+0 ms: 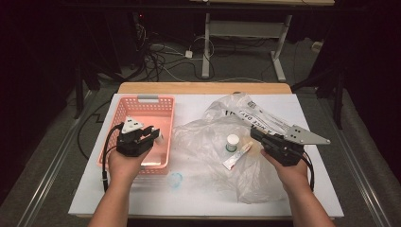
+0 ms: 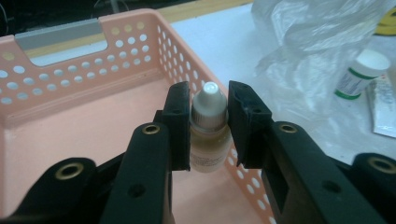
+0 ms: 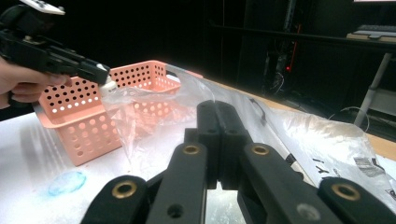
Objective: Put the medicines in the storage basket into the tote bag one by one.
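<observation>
From the high view, your left gripper is held over the pink basket, near its right wall, with a small bottle caught at its tips. The basket sits on the left of the white table. Your right gripper rests on the clear bag, which is spread across the middle and right of the table. On the bag, just left of that gripper, stand a white-capped jar and a tube lying flat. A blue smear marks the table just below the basket's near right corner.

In the left gripper view, your jaws are clamped on the bottle: it stands upright between the pads, white cap on top, yellowish body below, above the basket floor close to the right wall. The bag, jar and tube lie outside the basket to the right.

In the right gripper view, your jaws are pressed together with nothing between them, low over the bag. Farther off at upper left you see your left gripper with the bottle at its tips, above the basket. The blue smear lies on the table in front of the basket.
</observation>
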Demonstrator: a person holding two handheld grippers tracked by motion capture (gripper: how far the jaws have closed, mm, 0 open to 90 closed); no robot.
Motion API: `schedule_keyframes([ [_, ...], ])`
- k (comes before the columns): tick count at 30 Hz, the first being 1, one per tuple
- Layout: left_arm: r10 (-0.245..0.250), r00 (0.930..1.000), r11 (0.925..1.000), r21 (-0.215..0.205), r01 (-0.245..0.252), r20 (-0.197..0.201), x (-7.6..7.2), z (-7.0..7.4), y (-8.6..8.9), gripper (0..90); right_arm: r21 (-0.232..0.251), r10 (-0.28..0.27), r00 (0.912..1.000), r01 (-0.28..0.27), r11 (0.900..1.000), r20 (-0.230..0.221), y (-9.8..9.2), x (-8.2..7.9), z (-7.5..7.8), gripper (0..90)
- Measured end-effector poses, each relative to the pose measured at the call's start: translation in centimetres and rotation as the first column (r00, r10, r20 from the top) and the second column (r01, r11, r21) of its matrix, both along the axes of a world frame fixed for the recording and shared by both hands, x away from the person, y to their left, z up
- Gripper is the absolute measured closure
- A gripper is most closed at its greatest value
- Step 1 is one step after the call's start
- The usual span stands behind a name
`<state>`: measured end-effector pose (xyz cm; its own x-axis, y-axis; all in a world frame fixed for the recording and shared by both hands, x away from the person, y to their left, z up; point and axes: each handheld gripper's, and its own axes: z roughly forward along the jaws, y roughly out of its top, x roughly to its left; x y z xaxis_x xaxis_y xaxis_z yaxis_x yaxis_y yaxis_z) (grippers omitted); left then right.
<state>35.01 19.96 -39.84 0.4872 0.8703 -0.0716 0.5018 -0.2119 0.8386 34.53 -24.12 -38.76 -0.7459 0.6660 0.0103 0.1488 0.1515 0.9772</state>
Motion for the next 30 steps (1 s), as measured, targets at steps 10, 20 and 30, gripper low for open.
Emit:
schedule_keyframes([
  [10,-0.028,0.9982,0.9987,-0.041,0.031,0.053,-1.4,0.6,-0.2,69.4,0.007,0.004,1.0,-0.004,1.0,-0.005,0.0,0.1,0.0,90.0],
  [20,-0.064,0.9929,0.9978,-0.011,0.065,0.101,-3.0,1.3,-1.4,69.5,0.007,0.002,1.0,-0.002,1.0,-0.004,0.0,0.0,0.0,90.0],
  [30,-0.111,0.9833,0.9913,-0.054,0.12,0.144,-4.1,2.4,-2.3,69.5,0.002,0.005,1.0,-0.005,1.0,0.007,0.0,-0.1,0.1,90.0],
])
